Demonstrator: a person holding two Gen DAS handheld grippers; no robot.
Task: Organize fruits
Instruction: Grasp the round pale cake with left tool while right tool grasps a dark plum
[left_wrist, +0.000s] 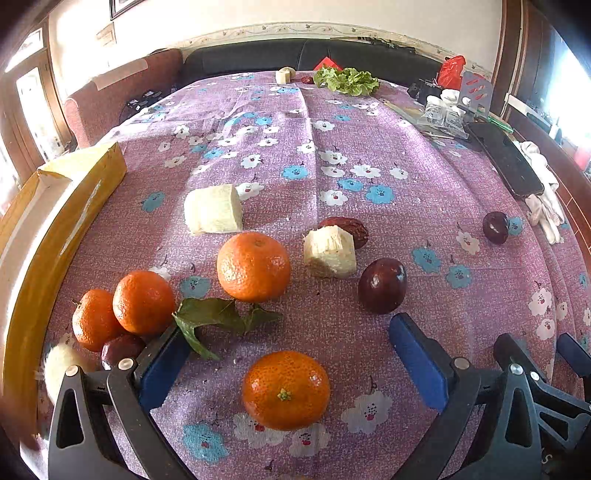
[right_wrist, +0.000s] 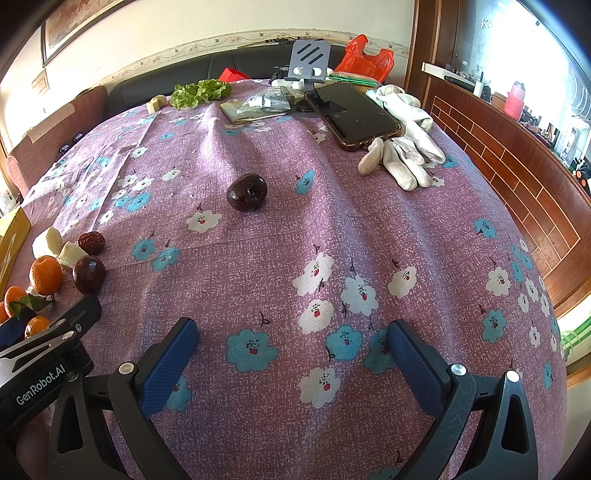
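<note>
In the left wrist view my left gripper (left_wrist: 291, 363) is open, and an orange mandarin (left_wrist: 285, 390) lies on the cloth between its blue fingers. Another mandarin (left_wrist: 253, 266) sits ahead, two more (left_wrist: 143, 302) lie at the left with a green leaf (left_wrist: 214, 315). Two white peeled chunks (left_wrist: 213, 209) (left_wrist: 330, 251), a dark plum (left_wrist: 382, 285), a wrinkled red date (left_wrist: 347, 229) and a second plum (left_wrist: 495, 227) lie beyond. My right gripper (right_wrist: 291, 363) is open and empty over bare cloth; a dark plum (right_wrist: 246, 192) lies well ahead of it.
A yellow cardboard box (left_wrist: 55, 221) lines the table's left edge. A phone (right_wrist: 352, 112), white gloves (right_wrist: 402, 155), a phone stand (right_wrist: 308, 59), plastic packets (right_wrist: 266, 101) and lettuce (right_wrist: 201, 92) lie at the far side. The table edge drops off at right.
</note>
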